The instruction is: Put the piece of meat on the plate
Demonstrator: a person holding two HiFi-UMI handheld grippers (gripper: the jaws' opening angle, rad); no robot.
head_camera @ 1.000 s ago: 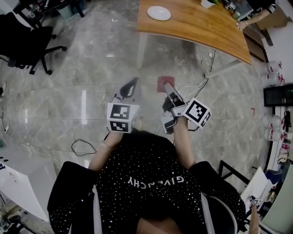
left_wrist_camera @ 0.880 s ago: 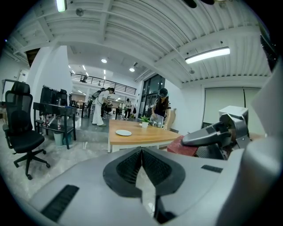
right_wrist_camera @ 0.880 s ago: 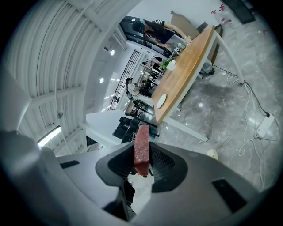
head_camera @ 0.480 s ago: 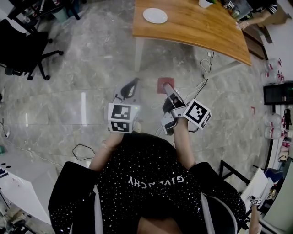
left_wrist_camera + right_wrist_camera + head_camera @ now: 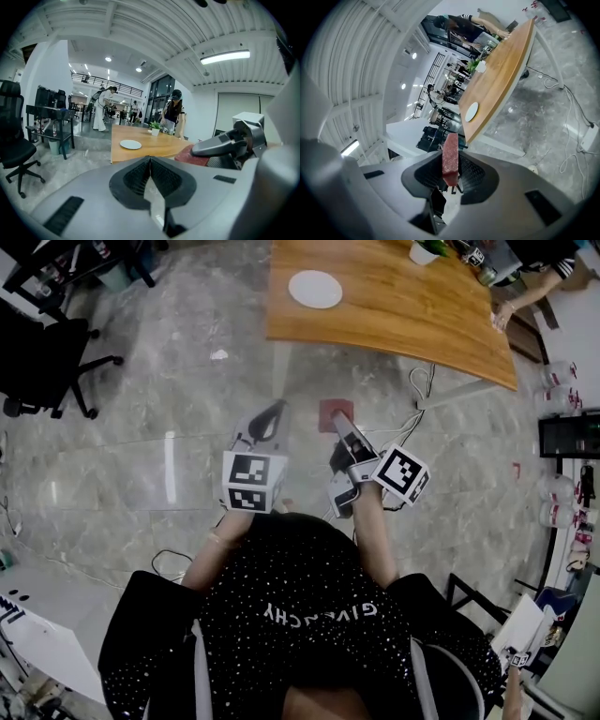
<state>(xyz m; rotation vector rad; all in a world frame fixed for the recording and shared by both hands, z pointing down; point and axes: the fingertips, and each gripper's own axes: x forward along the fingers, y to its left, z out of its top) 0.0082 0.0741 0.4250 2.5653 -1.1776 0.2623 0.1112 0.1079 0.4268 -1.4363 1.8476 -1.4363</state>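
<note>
A flat red piece of meat point(image 5: 450, 158) stands on edge between the jaws of my right gripper point(image 5: 451, 164), which is shut on it; from the head view the meat point(image 5: 335, 414) shows as a red slab at that gripper's point(image 5: 339, 423) tip, over the floor. The white plate point(image 5: 315, 289) lies on the left part of the wooden table point(image 5: 412, 310), well ahead of both grippers. It also appears as a small white plate point(image 5: 130, 145) in the left gripper view and as a plate point(image 5: 472, 111) in the right gripper view. My left gripper point(image 5: 273, 416) is shut and holds nothing.
A small potted plant point(image 5: 428, 251) and a person's hand point(image 5: 502, 315) are at the table's far right end. Black office chairs point(image 5: 42, 362) stand at the left. White cables point(image 5: 422, 390) trail over the marble floor near the table leg point(image 5: 278, 367).
The table and plate have come closer and lower in the head view as both grippers moved toward them. The meat stays gripped in the right gripper.
</note>
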